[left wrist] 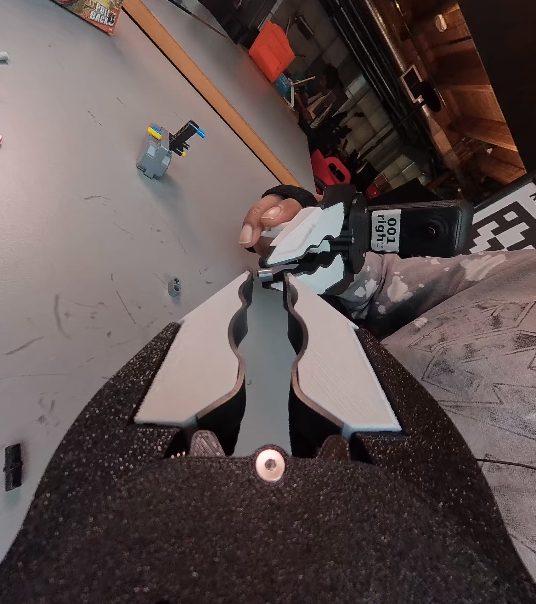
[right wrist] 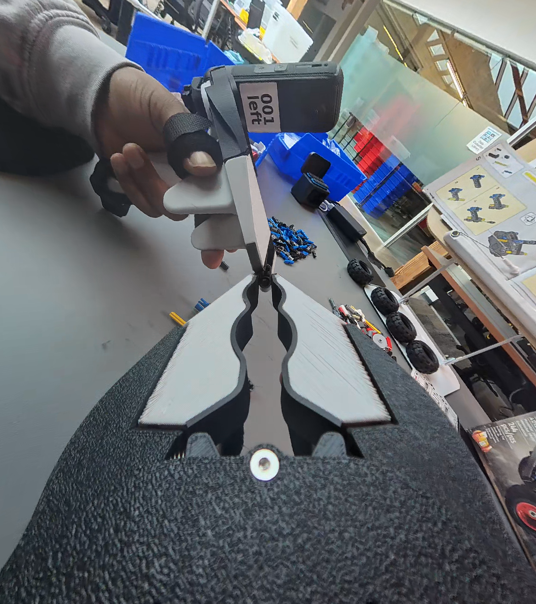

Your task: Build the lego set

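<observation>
Above a grey table point(left wrist: 63, 228), the left gripper point(left wrist: 268, 277) and right gripper point(right wrist: 264, 281) meet tip to tip, both pinching one small grey-and-black Lego connector point(left wrist: 265, 275) (partly hidden). A half-built grey assembly point(left wrist: 162, 150) sits well apart.

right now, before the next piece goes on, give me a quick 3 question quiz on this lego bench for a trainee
1. True or false: four black tyres lie in a row on the table.
2. The pile of small pins is mostly: A blue and black, B red and white, C green.
3. Is the grey half-built assembly held in a gripper or lying free on the table?
Key: 1 true; 2 A; 3 lying free.
</observation>
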Available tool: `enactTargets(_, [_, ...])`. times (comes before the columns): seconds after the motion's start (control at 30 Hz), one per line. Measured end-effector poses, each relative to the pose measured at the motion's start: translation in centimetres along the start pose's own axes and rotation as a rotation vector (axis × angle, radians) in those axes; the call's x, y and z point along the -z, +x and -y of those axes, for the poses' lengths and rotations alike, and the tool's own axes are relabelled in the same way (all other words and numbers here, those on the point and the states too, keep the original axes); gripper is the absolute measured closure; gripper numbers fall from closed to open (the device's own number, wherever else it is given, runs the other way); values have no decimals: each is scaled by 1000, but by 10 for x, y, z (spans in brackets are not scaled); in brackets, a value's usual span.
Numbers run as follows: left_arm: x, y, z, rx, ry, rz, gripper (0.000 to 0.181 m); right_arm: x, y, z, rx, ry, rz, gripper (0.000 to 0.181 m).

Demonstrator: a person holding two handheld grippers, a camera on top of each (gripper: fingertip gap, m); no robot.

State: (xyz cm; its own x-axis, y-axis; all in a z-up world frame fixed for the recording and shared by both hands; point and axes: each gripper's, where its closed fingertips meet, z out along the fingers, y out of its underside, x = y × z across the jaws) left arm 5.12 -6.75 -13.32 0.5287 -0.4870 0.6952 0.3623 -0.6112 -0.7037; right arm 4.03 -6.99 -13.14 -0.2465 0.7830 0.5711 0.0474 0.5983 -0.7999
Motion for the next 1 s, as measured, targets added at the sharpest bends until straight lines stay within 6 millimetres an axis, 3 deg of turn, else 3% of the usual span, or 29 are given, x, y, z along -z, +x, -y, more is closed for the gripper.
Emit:
enactTargets(0.3, [0, -1, -2, -81, -31, 50, 171, -1, 0, -3, 76, -22, -30, 174])
enactTargets(0.8, [6, 3, 1, -101, -10, 10, 173, 10, 6, 5, -14, 58, -6, 181])
enactTargets(0.9, [7, 3, 5, -107, 10, 10, 173, 12, 9, 8, -83, 91, -3, 178])
enactTargets(1.0, [11, 8, 12, -158, 60, 1, 173, 15, 17, 12, -284, 131, 35, 165])
